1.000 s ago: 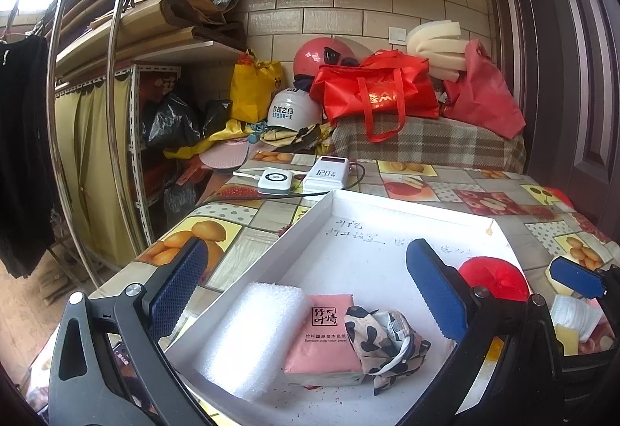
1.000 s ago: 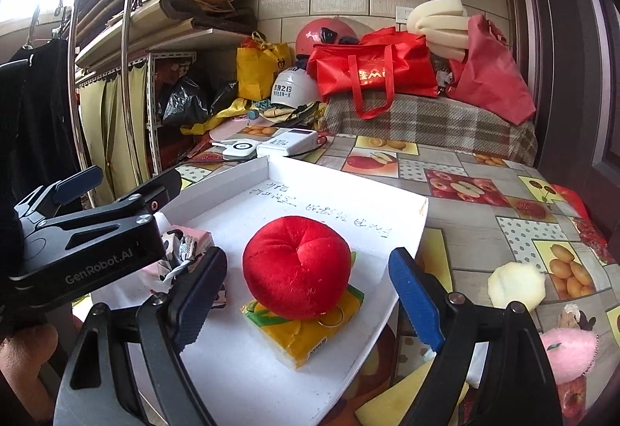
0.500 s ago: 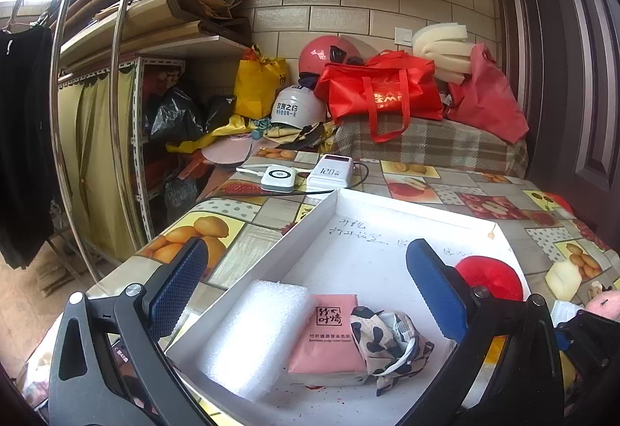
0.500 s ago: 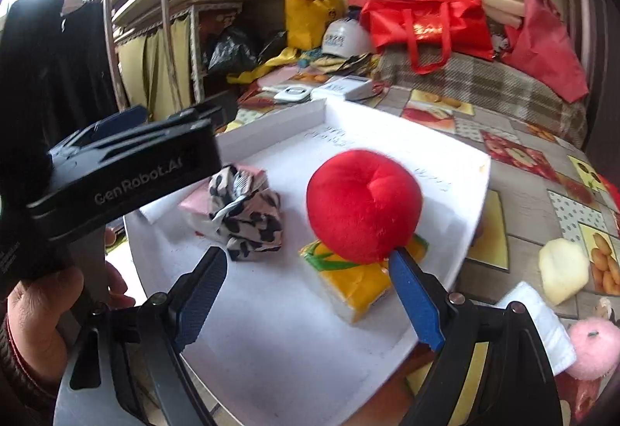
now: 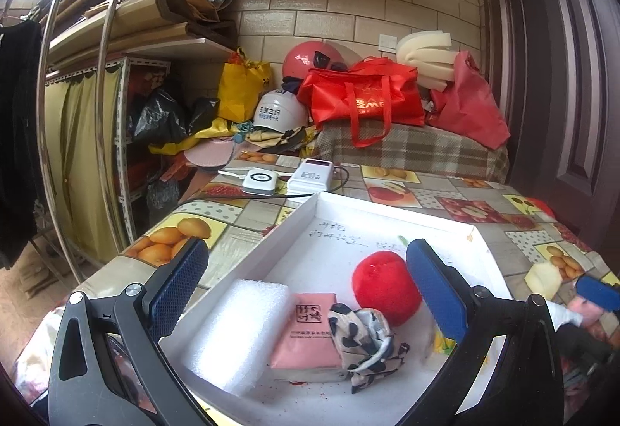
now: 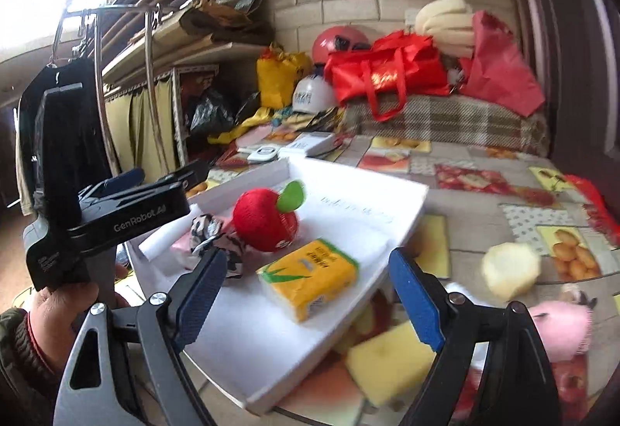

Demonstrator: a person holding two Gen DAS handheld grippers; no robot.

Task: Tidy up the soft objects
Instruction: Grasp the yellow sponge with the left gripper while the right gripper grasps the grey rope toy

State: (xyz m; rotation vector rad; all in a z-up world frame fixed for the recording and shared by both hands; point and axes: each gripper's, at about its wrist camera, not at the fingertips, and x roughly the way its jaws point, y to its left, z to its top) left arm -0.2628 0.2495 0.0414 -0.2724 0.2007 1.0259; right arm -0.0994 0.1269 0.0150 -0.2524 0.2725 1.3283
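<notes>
Left wrist cam is sitting low and close at the near left corner of the white tray (image 5: 248, 263), looking forward across it toward the brick wall (image 5: 329, 11). Right wrist cam is hanging a bit higher off the tray's (image 6: 403, 232) right front edge, angling left over it, and it's catching the left gripper (image 6: 155, 186) from the side. Both are sharing the tray and the red plush apple (image 5: 385, 286) (image 6: 263, 220); the right view is blurring, probably from motion.
</notes>
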